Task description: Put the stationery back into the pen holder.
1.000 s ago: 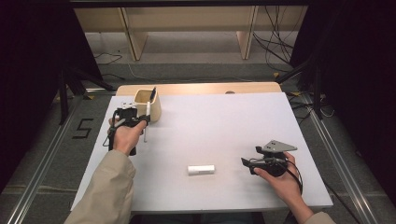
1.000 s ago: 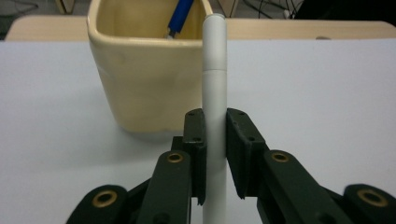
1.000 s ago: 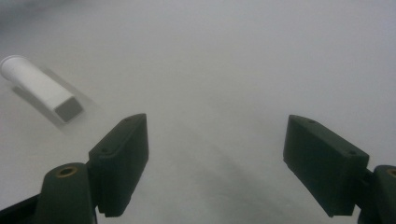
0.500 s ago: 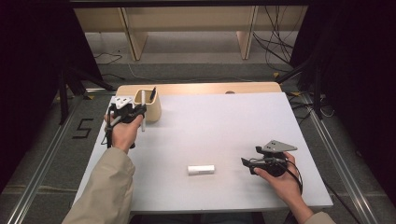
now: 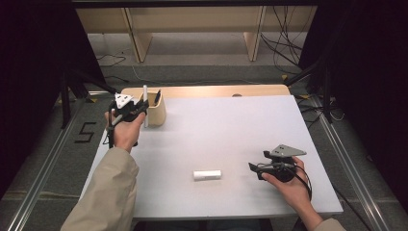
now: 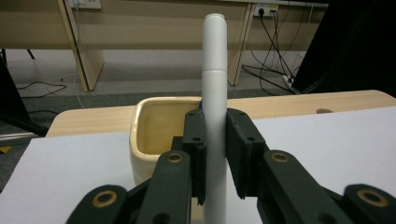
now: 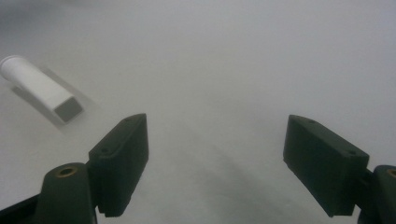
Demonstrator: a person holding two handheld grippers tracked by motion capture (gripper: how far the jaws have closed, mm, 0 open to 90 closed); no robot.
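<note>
My left gripper (image 5: 143, 110) (image 6: 215, 154) is shut on a white marker (image 5: 145, 94) (image 6: 215, 84), which stands upright between the jaws. It is held at the near-left rim of a beige cup (image 5: 158, 113) (image 6: 154, 123) at the table's back left. A dark pen (image 5: 157, 96) leans inside the cup. A short white cap (image 5: 207, 174) (image 7: 42, 91) lies on its side near the front middle. My right gripper (image 5: 256, 169) (image 7: 215, 163) rests open to the right of the cap, jaws wide apart with nothing between them.
A white sheet (image 5: 231, 125) covers the table, with a wooden strip (image 5: 207, 90) showing along its far edge. Beyond it, desk legs and cables (image 5: 284, 53) stand on the floor. Metal rails (image 5: 43, 173) run along both sides.
My left gripper has lifted a little with the white marker in it, staying beside the cup. The right gripper and the cap have not moved.
</note>
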